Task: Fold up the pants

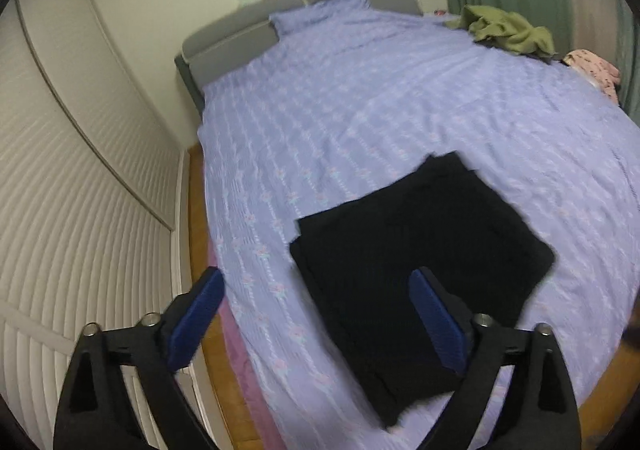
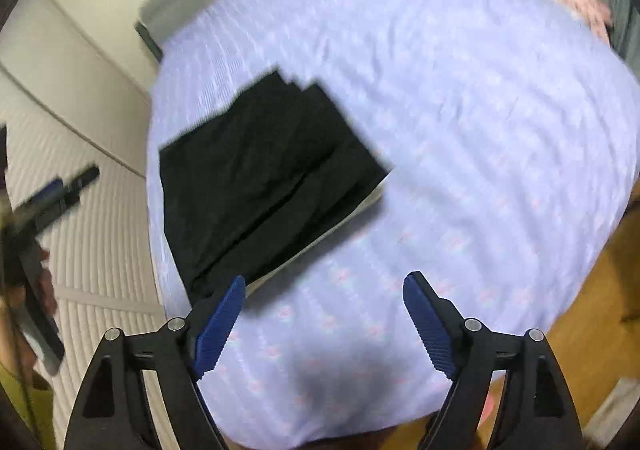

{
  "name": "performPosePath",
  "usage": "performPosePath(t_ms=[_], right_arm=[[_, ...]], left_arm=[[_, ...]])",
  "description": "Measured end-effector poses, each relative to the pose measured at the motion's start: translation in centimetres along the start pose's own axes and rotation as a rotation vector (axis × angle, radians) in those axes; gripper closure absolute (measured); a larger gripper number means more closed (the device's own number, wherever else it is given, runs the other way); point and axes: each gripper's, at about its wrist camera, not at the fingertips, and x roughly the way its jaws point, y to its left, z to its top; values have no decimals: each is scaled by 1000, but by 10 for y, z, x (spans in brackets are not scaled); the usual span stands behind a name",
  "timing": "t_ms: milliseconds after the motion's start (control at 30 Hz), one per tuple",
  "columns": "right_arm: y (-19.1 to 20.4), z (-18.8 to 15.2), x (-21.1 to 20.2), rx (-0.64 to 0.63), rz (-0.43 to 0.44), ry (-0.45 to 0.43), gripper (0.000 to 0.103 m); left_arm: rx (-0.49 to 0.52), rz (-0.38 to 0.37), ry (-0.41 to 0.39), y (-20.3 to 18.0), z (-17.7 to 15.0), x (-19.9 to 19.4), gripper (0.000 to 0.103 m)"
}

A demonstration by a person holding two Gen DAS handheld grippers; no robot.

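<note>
Through the left wrist camera I see the black pants (image 1: pixel 420 250) folded into a flat, squarish stack on the lavender bedspread (image 1: pixel 360 110), near its foot end; my left gripper (image 1: pixel 316 314) hangs above them, released and empty. Through the right wrist camera, blurred, the pants (image 2: pixel 260 178) show layered edges, and my right gripper (image 2: pixel 324 310) is spread wide over bare bedspread (image 2: pixel 460 110) beside them.

One black pants (image 1: pixel 420 250), one bed (image 1: pixel 360 110), one olive garment (image 1: pixel 508 30), one pink garment (image 1: pixel 596 70), two hand-held grippers: left (image 1: pixel 316 314), right (image 2: pixel 324 314).
</note>
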Motion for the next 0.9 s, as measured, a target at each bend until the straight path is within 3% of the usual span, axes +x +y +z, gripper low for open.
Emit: performPosePath(t_ms=[133, 467, 633, 900], right_arm=[[-50, 4, -52, -42, 13, -84, 18], [-177, 22, -178, -317, -28, -235, 16], [-231, 21, -221, -380, -53, -288, 16], [-293, 19, -258, -314, -46, -339, 16]], left_arm=[[-27, -8, -35, -64, -6, -62, 3], [-224, -32, -109, -233, -16, -193, 0], [-254, -9, -128, -296, -21, -233, 0], [-255, -9, -144, -355, -22, -267, 0]])
